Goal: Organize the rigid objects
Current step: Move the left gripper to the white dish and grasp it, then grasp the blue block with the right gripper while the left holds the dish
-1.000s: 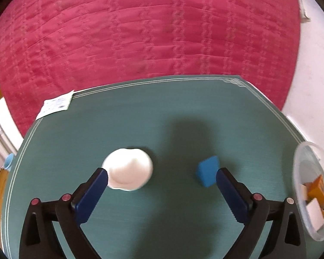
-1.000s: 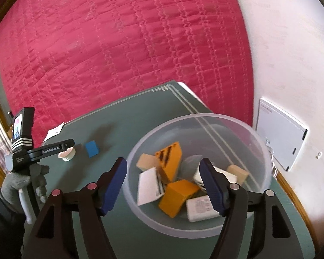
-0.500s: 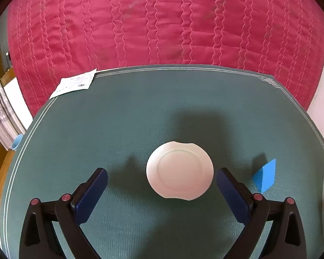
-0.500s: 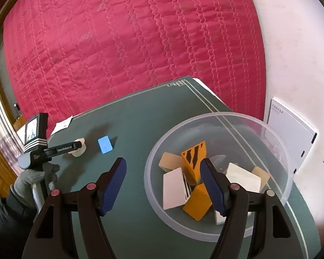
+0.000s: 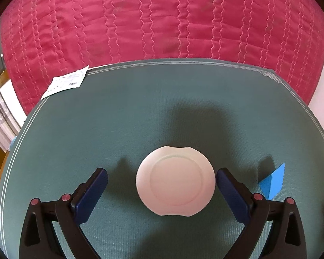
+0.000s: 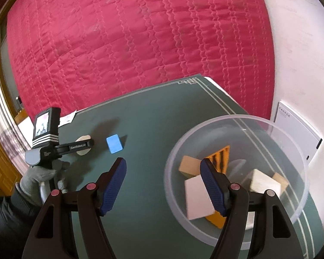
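Green matting (image 5: 140, 112) with a pale double border line covers the table I'm working over, and behind it a quilted red cover (image 5: 162, 21) fills most of both views. To the right I see a white wall (image 6: 302, 54) with a flat white panel (image 6: 296, 127) leaning near the table's edge. A printed paper slip (image 5: 64, 82) lies at the mat's far left corner.

My left gripper (image 5: 162, 185) hangs over the mat with its jaws wide apart; a white round disc (image 5: 176, 181) lies flat between them, close to the right pad, but neither pad presses on it. A blue block (image 5: 272, 181) sits on the mat off to its right.

My right gripper (image 6: 163, 185) is open and holds nothing, its right finger over a clear plastic bowl (image 6: 237, 120) that holds orange, tan and white blocks (image 6: 196, 194).
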Demonstrator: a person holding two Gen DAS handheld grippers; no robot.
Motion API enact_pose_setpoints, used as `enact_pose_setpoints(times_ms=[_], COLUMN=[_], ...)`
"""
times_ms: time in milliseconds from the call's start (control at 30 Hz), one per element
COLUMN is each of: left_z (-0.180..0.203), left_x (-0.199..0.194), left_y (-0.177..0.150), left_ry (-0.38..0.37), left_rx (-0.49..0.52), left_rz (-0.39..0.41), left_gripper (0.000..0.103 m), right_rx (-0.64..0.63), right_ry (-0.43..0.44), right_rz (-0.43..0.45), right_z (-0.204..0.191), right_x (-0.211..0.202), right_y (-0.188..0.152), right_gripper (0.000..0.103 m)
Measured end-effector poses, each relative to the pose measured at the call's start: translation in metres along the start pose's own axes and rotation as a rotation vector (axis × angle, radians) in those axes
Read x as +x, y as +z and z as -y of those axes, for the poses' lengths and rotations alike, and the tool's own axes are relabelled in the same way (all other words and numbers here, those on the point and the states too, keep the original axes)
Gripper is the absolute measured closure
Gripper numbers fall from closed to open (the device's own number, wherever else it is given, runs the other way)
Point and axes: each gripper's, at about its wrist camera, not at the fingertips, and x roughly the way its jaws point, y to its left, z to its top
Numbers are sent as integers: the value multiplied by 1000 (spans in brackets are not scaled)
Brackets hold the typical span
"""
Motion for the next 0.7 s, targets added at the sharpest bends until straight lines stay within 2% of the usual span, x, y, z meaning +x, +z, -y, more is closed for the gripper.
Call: enact_pose_setpoints(times_ms=[100,267,467,700], left_z=[-1,-3,-8,-9], left_x=[9,4,-5,-13], left_y=[0,-2,-4,-6], left_ry=[-29,-61,-108,-98], left_rx=[-1,-8,-27,-32], left_rz=[-43,-10,28,69], left_gripper=[18,33,34,34], right_rx=[-29,-69,-101,-92], right_ry=[5,9,22,35], right_rz=[-5,-26,-69,-149], right_z=[-13,-33,-54,-70], right_x=[6,21,48,103], right_y=[1,4,10,17], right_gripper=[31,31,31,32])
